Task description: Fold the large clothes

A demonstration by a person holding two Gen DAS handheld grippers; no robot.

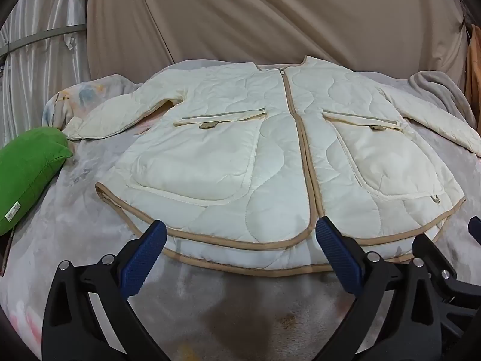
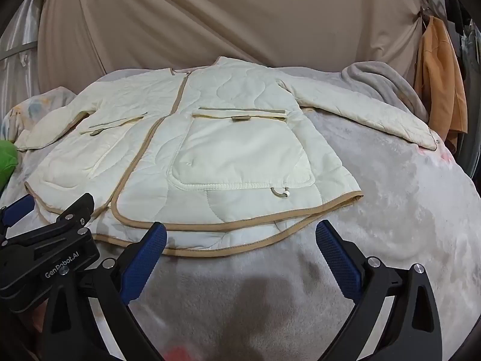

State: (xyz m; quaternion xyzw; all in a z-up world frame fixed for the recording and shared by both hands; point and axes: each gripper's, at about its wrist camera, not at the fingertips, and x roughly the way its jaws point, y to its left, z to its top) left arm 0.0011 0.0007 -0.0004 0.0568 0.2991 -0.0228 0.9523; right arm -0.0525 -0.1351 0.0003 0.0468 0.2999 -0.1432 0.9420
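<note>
Currently you are holding both tools above the near edge of the bed, each tilting downward toward the garment. The cream quilted jacket with tan binding [image 1: 240,138] is lying flat, front side up and zipped closed, on the grey plush blanket [image 1: 75,225], collar at the far side, hem nearest you, both sleeves spreading outward. The left gripper [image 1: 240,234] is standing with its blue-padded jaws spread wide, hovering over the hem near the zipper line, pinching nothing. The right gripper [image 2: 240,234] is likewise spread wide and empty, hovering just beside the hem's right portion. A green cushion [image 1: 27,174] is resting on the blanket beside the left sleeve. A beige draped curtain [image 1: 270,15] is hanging behind the bed.
</note>
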